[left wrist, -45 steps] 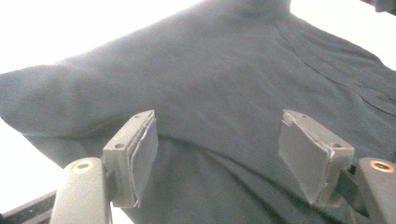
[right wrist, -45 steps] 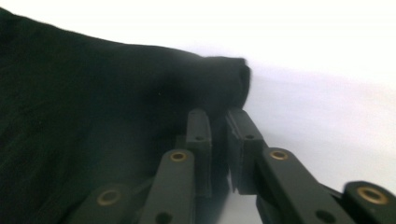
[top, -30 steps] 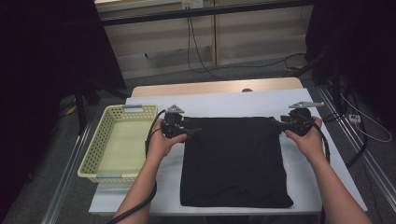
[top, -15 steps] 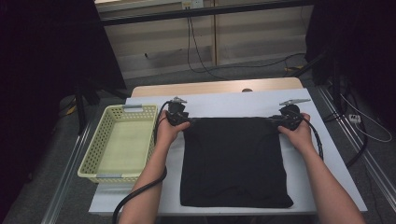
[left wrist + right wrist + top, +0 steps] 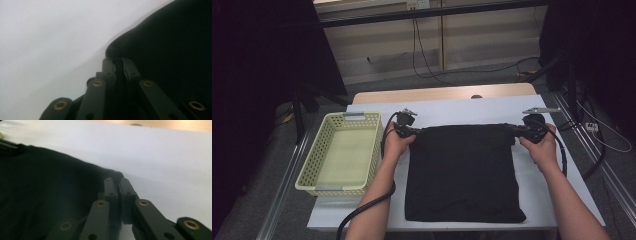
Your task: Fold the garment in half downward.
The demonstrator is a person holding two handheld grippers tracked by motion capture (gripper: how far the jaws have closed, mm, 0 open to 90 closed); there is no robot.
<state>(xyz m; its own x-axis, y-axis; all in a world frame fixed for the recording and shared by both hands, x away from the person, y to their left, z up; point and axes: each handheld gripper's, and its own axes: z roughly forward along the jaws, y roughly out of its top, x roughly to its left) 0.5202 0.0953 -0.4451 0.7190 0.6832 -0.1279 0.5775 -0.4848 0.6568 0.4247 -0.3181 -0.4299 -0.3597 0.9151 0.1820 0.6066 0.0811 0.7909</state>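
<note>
A black cloth [image 5: 462, 172] lies flat on the white table [image 5: 452, 107], folded into a rough square. My left gripper [image 5: 416, 132] is shut on the cloth's far left corner [image 5: 113, 50], with fabric pinched between its jaws. My right gripper [image 5: 513, 129] is shut on the far right corner [image 5: 117, 174]. The far edge runs taut between the two grippers. In the right gripper view the cloth [image 5: 45, 190] spreads away to the left, and the left gripper [image 5: 8, 146] shows small at its far end.
A pale yellow plastic basket [image 5: 343, 150] stands empty at the table's left. Bare wood [image 5: 447, 93] shows beyond the white surface at the back. Cables lie on the floor [image 5: 492, 72] behind, and dark stands [image 5: 307, 95] flank the table.
Both grippers have moved away from the person, taking the cloth's far corners with them and pulling its far edge farther up the table and straight.
</note>
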